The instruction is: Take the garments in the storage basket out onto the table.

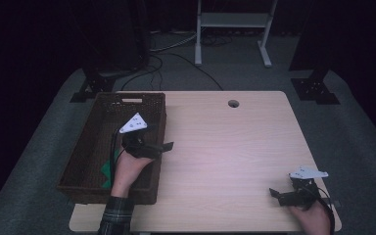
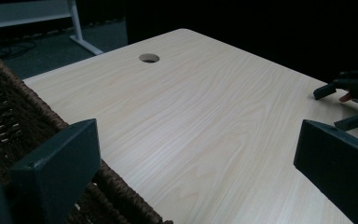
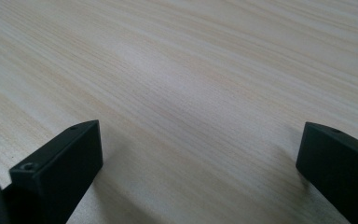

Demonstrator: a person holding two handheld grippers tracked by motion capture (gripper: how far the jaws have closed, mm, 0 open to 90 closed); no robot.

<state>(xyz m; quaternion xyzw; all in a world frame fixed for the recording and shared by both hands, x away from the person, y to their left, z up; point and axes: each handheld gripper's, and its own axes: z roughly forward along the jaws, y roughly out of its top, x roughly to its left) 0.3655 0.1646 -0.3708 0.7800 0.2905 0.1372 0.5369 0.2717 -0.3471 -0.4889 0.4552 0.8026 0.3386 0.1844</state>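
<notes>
A dark brown wicker basket stands on the left part of the light wood table. My left gripper hovers over the basket's right rim, pointing right across the table. Its jaws are wide apart with nothing between them. Something green lies inside the basket, partly hidden by the hand. My right gripper rests low at the table's front right corner, also open and empty, above bare wood. The left gripper view also catches the right gripper at its right edge.
A round cable hole sits near the table's far edge, and also shows in the left gripper view. Beyond the table are a white stand, cables on grey carpet, and black stand bases at both sides.
</notes>
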